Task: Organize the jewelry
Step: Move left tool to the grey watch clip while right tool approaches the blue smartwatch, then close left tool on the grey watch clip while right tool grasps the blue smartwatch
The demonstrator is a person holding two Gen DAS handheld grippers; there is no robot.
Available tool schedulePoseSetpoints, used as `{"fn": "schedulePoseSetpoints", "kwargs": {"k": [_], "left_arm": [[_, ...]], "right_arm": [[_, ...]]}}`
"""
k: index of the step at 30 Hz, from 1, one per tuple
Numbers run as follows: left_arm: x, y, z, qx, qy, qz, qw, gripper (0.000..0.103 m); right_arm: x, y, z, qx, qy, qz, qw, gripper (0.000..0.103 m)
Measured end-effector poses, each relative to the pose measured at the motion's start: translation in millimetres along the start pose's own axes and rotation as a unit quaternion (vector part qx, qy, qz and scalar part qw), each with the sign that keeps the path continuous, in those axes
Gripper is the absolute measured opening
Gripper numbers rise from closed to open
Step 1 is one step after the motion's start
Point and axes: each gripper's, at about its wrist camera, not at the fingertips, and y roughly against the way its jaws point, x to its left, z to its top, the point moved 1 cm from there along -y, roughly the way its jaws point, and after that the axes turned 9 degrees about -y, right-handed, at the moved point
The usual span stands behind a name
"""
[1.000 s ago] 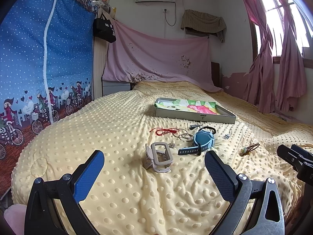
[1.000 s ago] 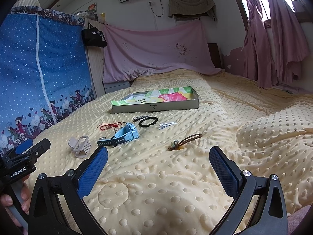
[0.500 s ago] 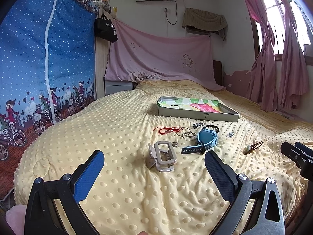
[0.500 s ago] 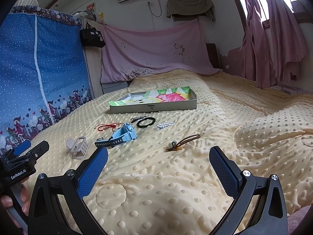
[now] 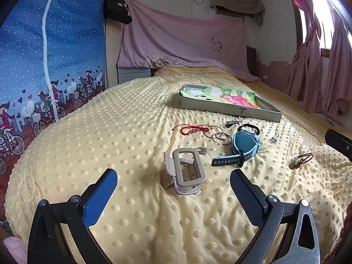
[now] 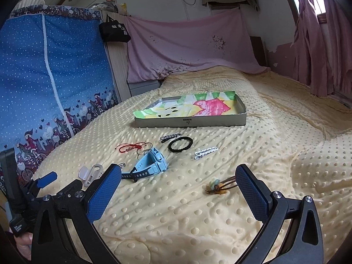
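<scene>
Left wrist view has the yellow dotted blanket [image 5: 132, 114] filling most of the frame, blue bicycle-print wardrobe cover [image 5: 44, 55] at 9 o'clock, pink sheet [image 5: 182, 41] hung at 12 and pink curtains [image 5: 319, 66] at 2. The shallow box [image 5: 231, 109] with its colourful paper lining sits around 1 o'clock, with nothing but that lining in it as far as I can see.

Jewelry is all loose on the blanket on the near side of the box. Only this view really shows the grey claw clip [image 5: 184, 173] up close, dead centre between the blue pads, plus the silver hoops [image 5: 221, 137] and a small ring [image 5: 201, 150] next to it. The light blue watch [image 5: 244, 146] is at 2 o'clock from the clip, the red bead bracelet [image 5: 193, 129] at 12.

Right wrist view gives what the other mostly hides: the whole black hair tie [image 6: 180, 144], the white hair clip [image 6: 206, 153] and a dark chain piece [image 6: 170, 136], all between the watch and the box. The brown cord hair tie with a bead charm [image 6: 220, 186] lies just inside the right-hand pad.

Left gripper [image 5: 173, 194] is spread wide, holding nothing, pads off the clip. Right gripper [image 6: 179, 192] is also wide and empty. A bit of a hand [image 6: 22, 242] on the left tool's handle shows at 8 o'clock.
</scene>
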Motion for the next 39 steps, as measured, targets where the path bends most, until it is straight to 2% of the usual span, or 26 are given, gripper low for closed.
{"fn": "schedulePoseSetpoints", "kwargs": {"k": [3, 6, 10, 13, 15, 23, 34, 39], "left_arm": [[-3.3, -10.4, 0.5, 0.014, -0.012, -0.001, 0.9998, 0.100], [-5.9, -17.3, 1.9, 0.020, -0.026, -0.016, 0.9993, 0.084], [-9.1, -28.4, 2.5, 0.033, -0.039, -0.024, 0.9984, 0.071], [-9.4, -36.5, 2.6, 0.047, -0.037, -0.031, 0.9977, 0.058], [-8.7, -39.8, 3.7, 0.048, -0.034, -0.040, 0.9974, 0.050], [-0.4, -52.0, 15.6, 0.043, -0.029, -0.061, 0.9968, 0.048], [3.9, -71.4, 20.2, 0.046, -0.012, -0.074, 0.9961, 0.047], [4.6, -70.2, 19.1, 0.044, -0.011, -0.078, 0.9959, 0.046]], "right_arm": [[4.4, -21.0, 3.5, 0.029, 0.004, 0.015, 0.999, 0.102], [8.8, -33.4, 2.9, 0.041, -0.001, 0.035, 0.999, 0.099], [17.3, -52.1, 0.9, 0.057, 0.009, 0.038, 0.998, 0.065], [17.5, -68.2, -0.2, 0.076, 0.004, 0.037, 0.996, 0.062], [20.6, -78.9, -0.6, 0.090, 0.006, 0.041, 0.995, 0.057], [31.8, -125.5, -6.0, 0.147, 0.011, 0.029, 0.989, 0.032], [35.6, -154.5, -11.0, 0.173, 0.013, 0.040, 0.984, 0.030], [28.7, -154.0, -15.6, 0.176, -0.006, 0.046, 0.983, 0.023]]}}
